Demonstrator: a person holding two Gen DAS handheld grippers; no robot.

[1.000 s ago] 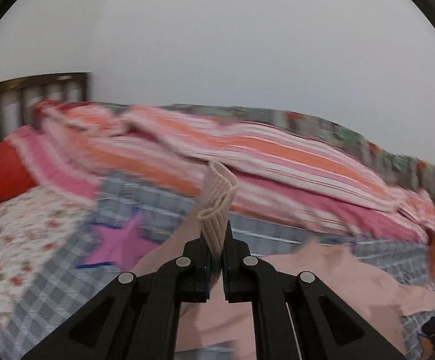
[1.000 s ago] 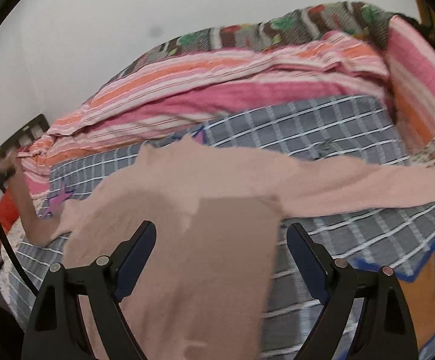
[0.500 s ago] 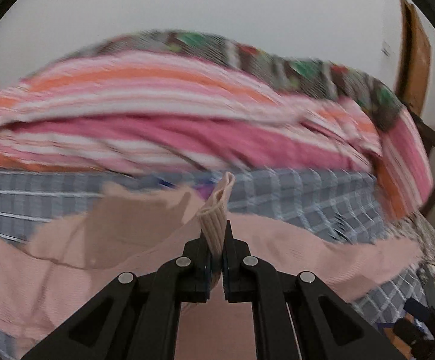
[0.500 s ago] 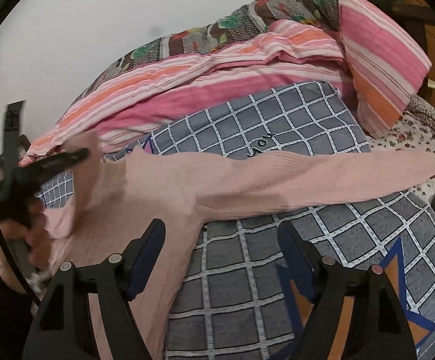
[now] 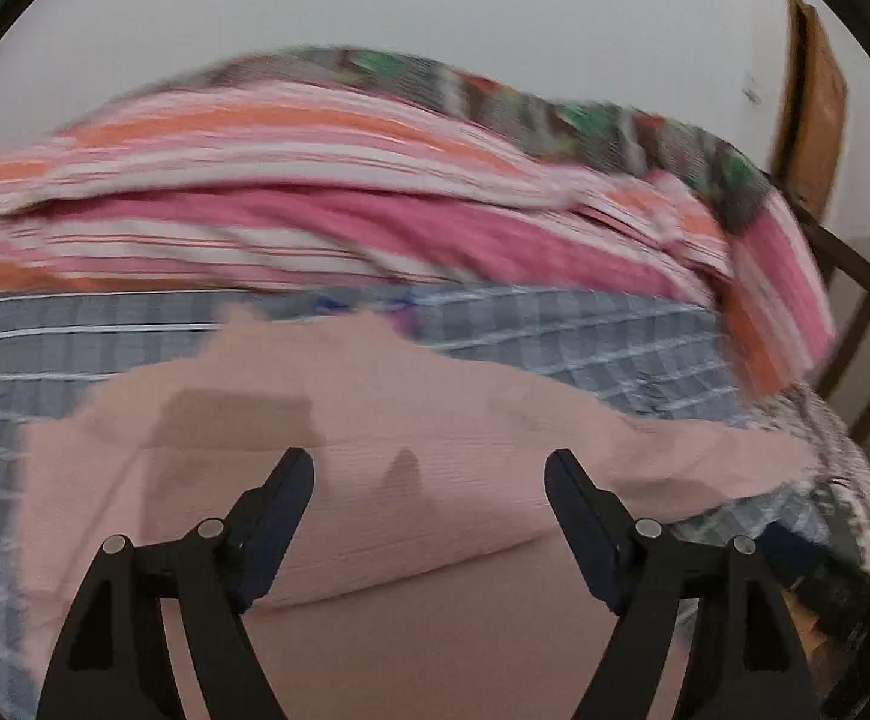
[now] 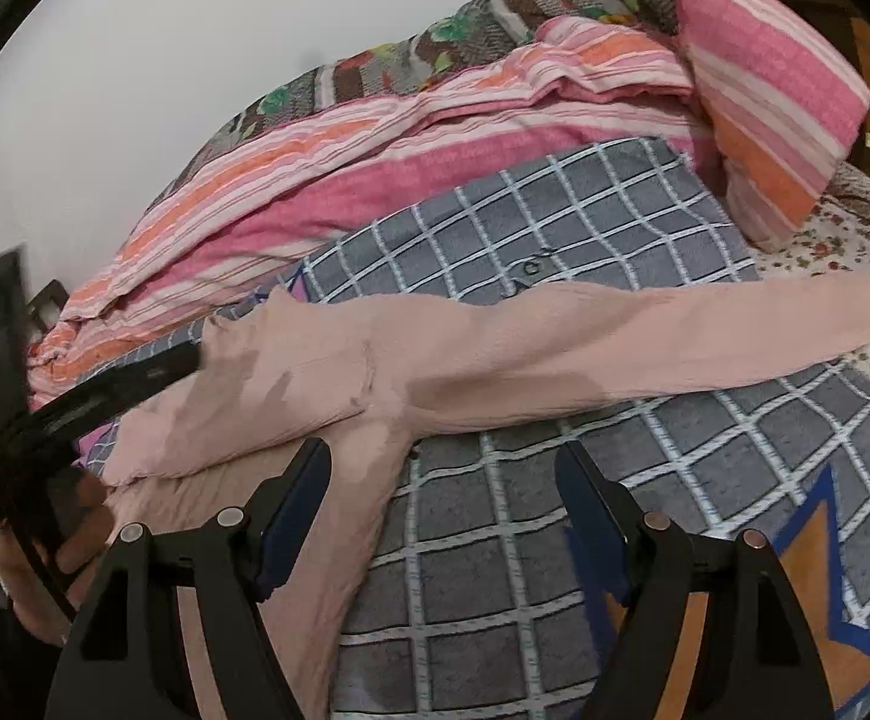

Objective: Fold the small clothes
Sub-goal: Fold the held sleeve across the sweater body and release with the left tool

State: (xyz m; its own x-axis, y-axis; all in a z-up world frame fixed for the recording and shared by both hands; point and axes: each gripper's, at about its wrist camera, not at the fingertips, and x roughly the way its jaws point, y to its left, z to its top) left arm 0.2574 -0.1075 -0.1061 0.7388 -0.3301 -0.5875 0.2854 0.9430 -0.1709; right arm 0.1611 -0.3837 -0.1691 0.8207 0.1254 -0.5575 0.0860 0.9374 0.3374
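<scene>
Checked blanket [image 6: 555, 228] on bed, pink top [image 5: 411, 480] spread ahead of both fingers. Left gripper [image 5: 429, 471] fingers apart, empty; right gripper [image 6: 442, 465] fingers apart, empty.

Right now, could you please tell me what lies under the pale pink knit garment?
The pale pink knit garment lies spread on a grey checked blanket with an orange star patch. Whatever sits beneath its body is covered.

Spread left gripper [image 5: 429, 474] above pink garment [image 5: 411, 432]
</scene>
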